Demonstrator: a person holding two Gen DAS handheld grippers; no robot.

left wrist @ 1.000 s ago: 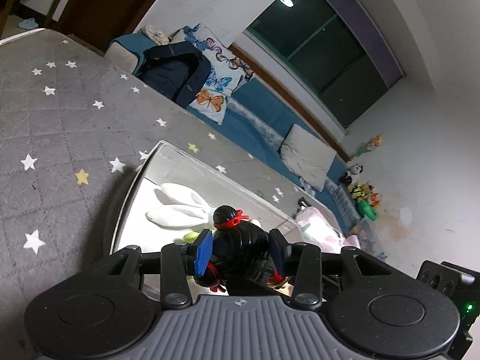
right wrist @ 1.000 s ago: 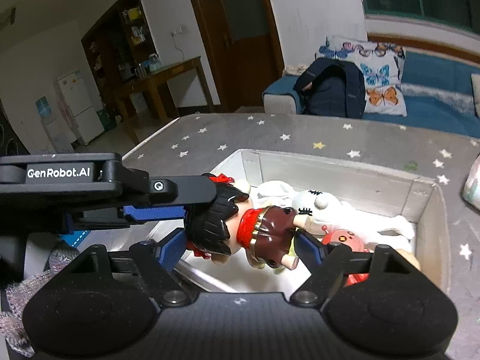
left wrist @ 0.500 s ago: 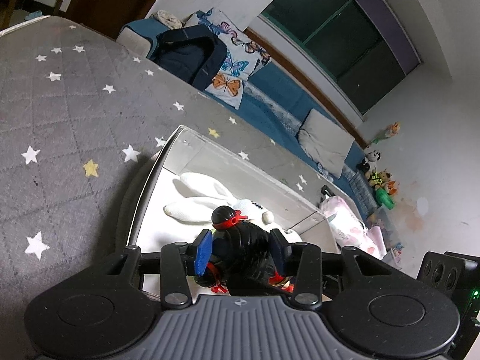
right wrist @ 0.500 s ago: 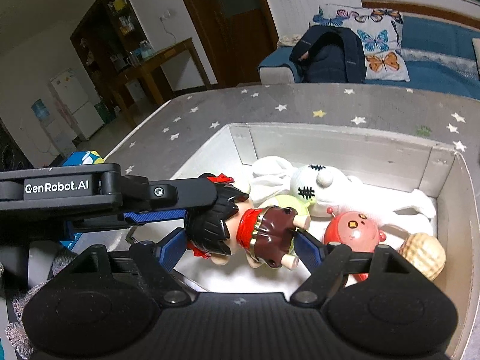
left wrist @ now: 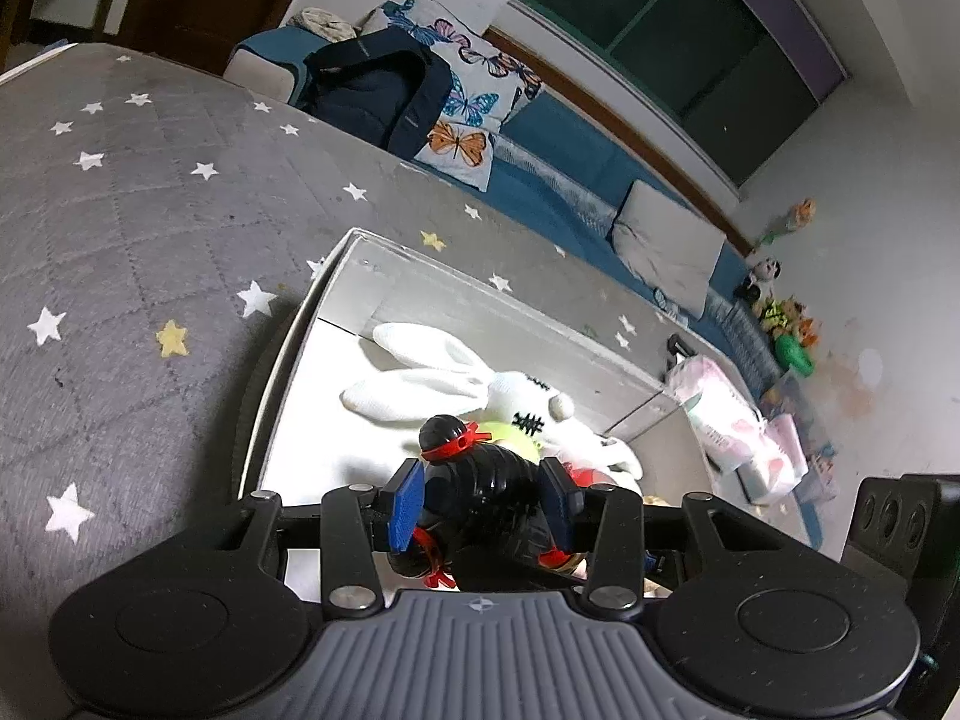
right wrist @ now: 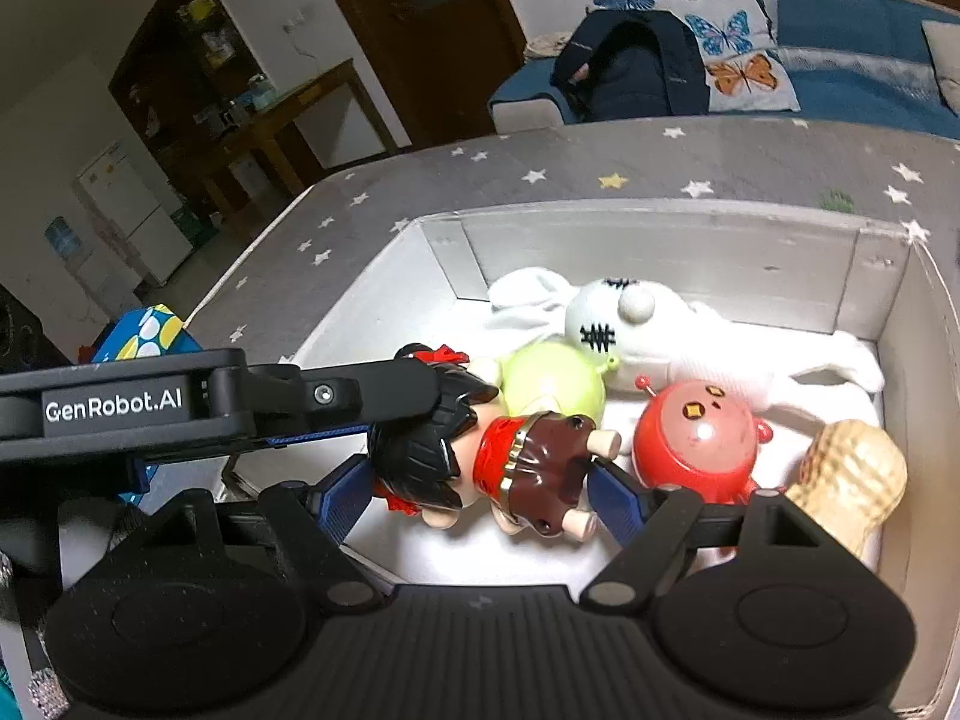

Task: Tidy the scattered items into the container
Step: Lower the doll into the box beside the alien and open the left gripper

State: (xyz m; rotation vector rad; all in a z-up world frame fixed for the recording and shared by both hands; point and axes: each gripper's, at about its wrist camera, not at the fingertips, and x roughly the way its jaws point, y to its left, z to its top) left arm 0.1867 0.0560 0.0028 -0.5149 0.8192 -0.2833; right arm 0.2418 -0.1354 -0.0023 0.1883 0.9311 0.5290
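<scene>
One doll (right wrist: 480,468), a black-haired figure with red ribbons and a brown skirt, hangs on its side above the near edge of the container (right wrist: 660,240), held between two claws at once. The left claw (left wrist: 483,501) is closed on the doll's head, its blue pads pressed against the hair on both sides. The right claw (right wrist: 480,495) spans the doll lengthwise, one finger at the head and the other at the feet; whether it truly clamps or only brackets the doll cannot be told. The doll sits low between the fingers of both claws, close to their tips, and is not yet resting on the container floor.

Inside the container already lie a white plush rabbit (right wrist: 648,330), a pale green figure (right wrist: 552,384), a red round toy (right wrist: 696,438) and a peanut-shaped toy (right wrist: 852,480) (these four look tidied). The task seems well advanced: the doll awaits release. A pink-and-white pack (left wrist: 732,420) lies outside beyond the far wall, and a blue spotted object (right wrist: 144,333) shows near the mattress (left wrist: 150,192) edge; either may remain to collect
</scene>
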